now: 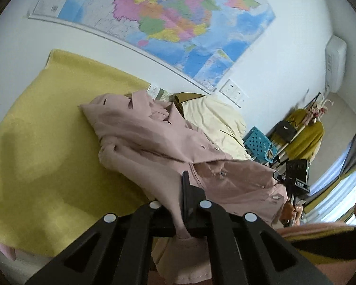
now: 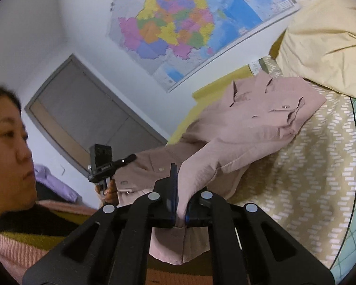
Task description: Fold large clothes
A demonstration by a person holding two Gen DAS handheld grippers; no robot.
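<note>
Pink shirt [image 1: 154, 140] on the yellow blanket [image 1: 47, 130], long axis running from collar, far, to hem, near. Hem corners pinched in left gripper [image 1: 181, 204] and right gripper [image 2: 180, 201], both pressed shut on cloth, equally near; collar straight ahead.

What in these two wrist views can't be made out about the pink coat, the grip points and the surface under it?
- Left wrist view: the pinched part of the pink button-up coat is hidden inside the left gripper.
- Right wrist view: the right gripper likewise hides the cloth it clamps.
- Both views: the coat's hanging end is cut off behind the gripper bodies.
- Left wrist view: the coat hides the join between the yellow blanket and the cream quilt.
</note>
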